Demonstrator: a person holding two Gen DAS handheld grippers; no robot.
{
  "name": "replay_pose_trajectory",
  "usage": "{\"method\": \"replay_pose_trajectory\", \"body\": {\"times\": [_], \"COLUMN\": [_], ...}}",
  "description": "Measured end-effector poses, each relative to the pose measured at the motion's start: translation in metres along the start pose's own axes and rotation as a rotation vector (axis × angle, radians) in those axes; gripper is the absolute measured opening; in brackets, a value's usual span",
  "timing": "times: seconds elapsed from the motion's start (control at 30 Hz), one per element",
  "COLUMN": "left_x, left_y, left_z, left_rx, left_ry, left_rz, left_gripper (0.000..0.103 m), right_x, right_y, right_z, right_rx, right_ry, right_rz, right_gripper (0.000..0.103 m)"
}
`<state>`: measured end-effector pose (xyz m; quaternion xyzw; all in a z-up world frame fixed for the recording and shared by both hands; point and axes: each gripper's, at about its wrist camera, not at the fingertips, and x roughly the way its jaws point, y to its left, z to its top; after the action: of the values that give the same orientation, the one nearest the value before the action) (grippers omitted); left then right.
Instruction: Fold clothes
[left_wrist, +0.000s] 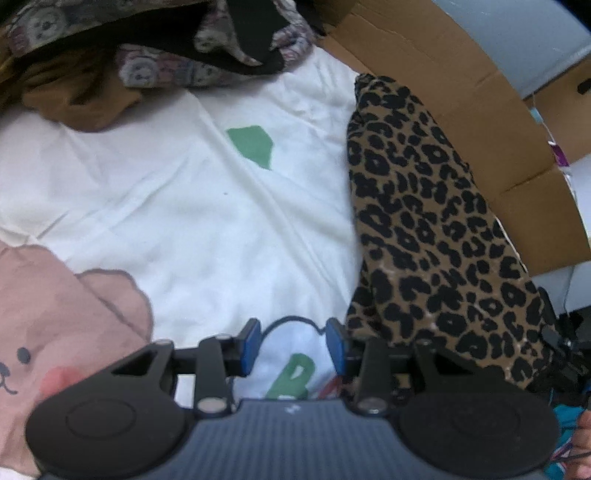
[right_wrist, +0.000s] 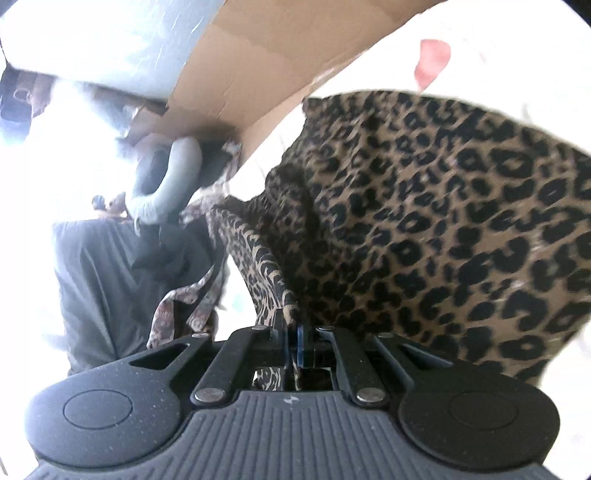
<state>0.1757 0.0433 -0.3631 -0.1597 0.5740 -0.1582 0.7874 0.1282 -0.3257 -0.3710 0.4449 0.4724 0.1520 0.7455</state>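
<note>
Leopard-print garment pinched at its edge, white bedsheet spread beneath.

The white bedsheet (left_wrist: 166, 192) with green and pink cartoon prints covers the surface; a cardboard box (left_wrist: 480, 122) lies along its far side. The leopard-print garment (left_wrist: 436, 229) lies on the sheet beside the box. The right gripper (right_wrist: 292, 343) is clenched on the garment's hem, cloth pinched between its blue pads. The left gripper (left_wrist: 293, 345) hovers over the sheet, jaws parted, grasping nothing.

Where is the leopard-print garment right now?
In the left wrist view the leopard-print garment lies along the white sheet's right side, beside the cardboard box; the right gripper pinches its edge.
</note>
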Motion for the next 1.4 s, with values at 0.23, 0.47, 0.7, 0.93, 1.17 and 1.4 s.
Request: {"method": "replay_pose_trajectory", "body": {"times": [0.23, 0.47, 0.7, 0.93, 1.17, 1.4], "left_x": [0.007, 0.015, 0.020, 0.017, 0.017, 0.021], "left_y": [-0.013, -0.023, -0.031, -0.030, -0.033, -0.035], "left_z": [-0.004, -0.009, -0.010, -0.013, -0.014, -0.014], "left_rx": [0.052, 0.084, 0.120, 0.157, 0.172, 0.181], "left_ry": [0.030, 0.069, 0.103, 0.141, 0.151, 0.157], "left_rz": [0.000, -0.027, -0.050, -0.070, -0.071, -0.069], "left_gripper": [0.041, 0.041, 0.041, 0.041, 0.041, 0.041], "right_x": [-0.034, -0.059, -0.082, -0.086, -0.093, -0.103], "right_y": [-0.010, -0.026, -0.046, -0.066, -0.070, -0.085], "right_z": [0.008, 0.017, 0.022, 0.022, 0.027, 0.037], "right_rx": [0.018, 0.028, 0.042, 0.034, 0.022, 0.040], "right_ry": [-0.083, -0.151, -0.210, -0.220, -0.251, -0.300], "right_rz": [-0.042, -0.104, -0.177, -0.242, -0.266, -0.301], "right_gripper": [0.002, 0.002, 0.002, 0.002, 0.001, 0.002]}}
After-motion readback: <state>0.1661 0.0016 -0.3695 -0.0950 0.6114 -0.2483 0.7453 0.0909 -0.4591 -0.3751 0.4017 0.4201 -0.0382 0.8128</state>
